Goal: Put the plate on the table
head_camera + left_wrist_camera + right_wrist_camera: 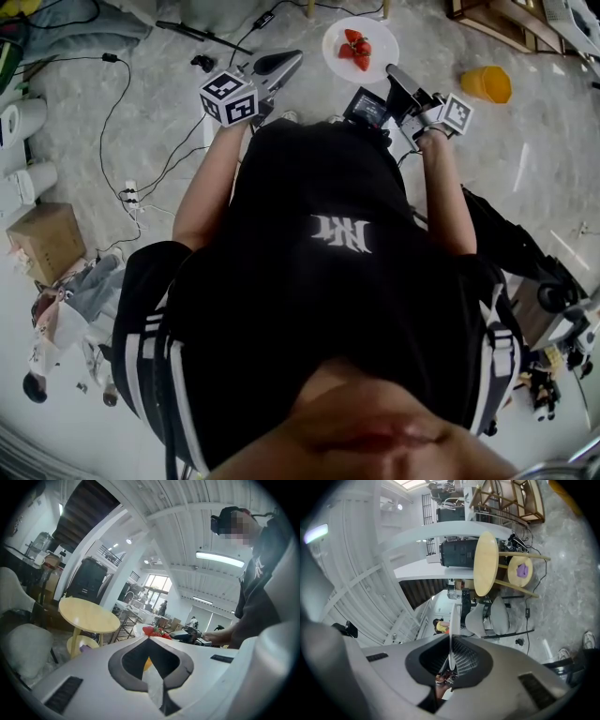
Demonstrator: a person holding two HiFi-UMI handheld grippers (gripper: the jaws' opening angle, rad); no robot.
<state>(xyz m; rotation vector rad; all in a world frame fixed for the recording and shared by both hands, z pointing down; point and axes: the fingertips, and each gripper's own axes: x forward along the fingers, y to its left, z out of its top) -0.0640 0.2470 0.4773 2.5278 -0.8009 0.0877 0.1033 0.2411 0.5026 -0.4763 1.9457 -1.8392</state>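
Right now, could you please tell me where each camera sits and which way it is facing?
Head view: on the person's head, facing steeply down; shows their shirt, left claw, right claw.
Left gripper view: on the left claw, facing the round table; shows its closed jaws, the person's shirt.
Right gripper view: on the right claw, rolled sideways; shows jaws gripping the plate edge-on.
Shared: both gripper views show that table.

The only mark that reads as lettering is a white emblem of interlocked letters (340,232) on the person's black cotton T-shirt (281,178), well below the white round plate (382,39) in the head view. It is upside down there and looks like "NY", though not sharply. In the left gripper view the same emblem sits up and right of the plate. Two white marker cubes, lower left (228,97) and lower right (457,112) of the plate, bear only black-and-white square patterns, no letters.
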